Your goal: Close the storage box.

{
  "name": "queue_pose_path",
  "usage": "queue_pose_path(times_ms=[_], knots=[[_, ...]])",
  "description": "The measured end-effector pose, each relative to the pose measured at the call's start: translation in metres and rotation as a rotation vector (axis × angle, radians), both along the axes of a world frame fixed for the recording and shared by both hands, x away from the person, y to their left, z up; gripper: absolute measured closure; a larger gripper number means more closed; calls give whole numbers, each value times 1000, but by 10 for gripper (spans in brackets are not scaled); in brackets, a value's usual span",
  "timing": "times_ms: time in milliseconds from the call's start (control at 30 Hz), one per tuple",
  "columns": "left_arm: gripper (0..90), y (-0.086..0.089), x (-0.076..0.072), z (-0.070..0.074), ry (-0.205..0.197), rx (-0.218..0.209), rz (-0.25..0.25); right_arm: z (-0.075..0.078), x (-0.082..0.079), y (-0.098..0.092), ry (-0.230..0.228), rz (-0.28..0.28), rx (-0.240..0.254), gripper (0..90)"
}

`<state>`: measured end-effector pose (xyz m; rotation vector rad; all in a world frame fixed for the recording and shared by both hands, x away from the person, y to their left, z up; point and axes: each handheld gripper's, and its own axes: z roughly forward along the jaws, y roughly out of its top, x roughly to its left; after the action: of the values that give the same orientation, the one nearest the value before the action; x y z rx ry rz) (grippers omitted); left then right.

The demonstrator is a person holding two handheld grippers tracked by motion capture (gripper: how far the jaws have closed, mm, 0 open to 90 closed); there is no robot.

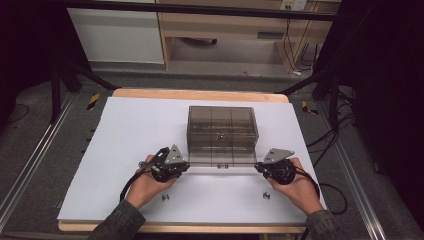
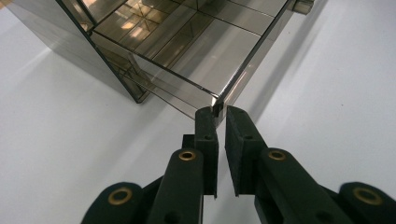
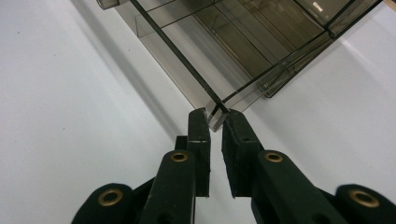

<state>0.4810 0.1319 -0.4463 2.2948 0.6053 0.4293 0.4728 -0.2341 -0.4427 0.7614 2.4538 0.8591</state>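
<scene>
— Smoked, see-through plastic: that is the box with inner dividers, standing on the white surface. Where does it sit relative to the fingers?

— Between the two sets of them. Its flat panel juts out toward the person at the box's near side, and each gripper takes one near corner of that panel.

— How does the left gripper stand?

— Its fingers are nearly closed, pinching the panel's corner. In the left gripper view the thin dark edge of the panel runs straight into the narrow gap at the fingertips, with the box's compartments spreading away just beyond them.

— And the right gripper?

— The same on the other side — its fingers are drawn close together on the opposite corner. In the right gripper view the clear corner sits right between the fingertips, and the panel's edge runs up and away from them to the left.

— Are the hands on the grippers?

— Yes. The left hand and the right hand come in from the near edge of the surface, each wrapped round its gripper's body, with the cables trailing back beside the wrists.

— Anything else close to the fingers?

— Two small metal bits lie on the surface nearer the person than the fingertips — one beside the left hand, one beside the right. What they are is too small to tell.
</scene>
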Motion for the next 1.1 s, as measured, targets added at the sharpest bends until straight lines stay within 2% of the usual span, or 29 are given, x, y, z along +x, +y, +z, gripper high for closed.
queue_pose_path(times_ms=[600, 700, 867, 967, 1100], knots=[[831, 0, -2, -2, 3, -4, 5, -4, -3, 1, -8, -4, -1, 818], [807, 1, -1, -2, 8, -24, -1, -4, -3, 1, -10, -5, 2, 806], [693, 6, -4, 1, 1, -36, -2, -2, -2, -1, -11, -20, 24, 641], [618, 10, -5, 4, 6, -16, -7, -1, -3, -4, -2, -35, 30, 562], [539, 16, -7, 7, 22, -12, 0, 2, -8, -8, -14, -63, 38, 452]])
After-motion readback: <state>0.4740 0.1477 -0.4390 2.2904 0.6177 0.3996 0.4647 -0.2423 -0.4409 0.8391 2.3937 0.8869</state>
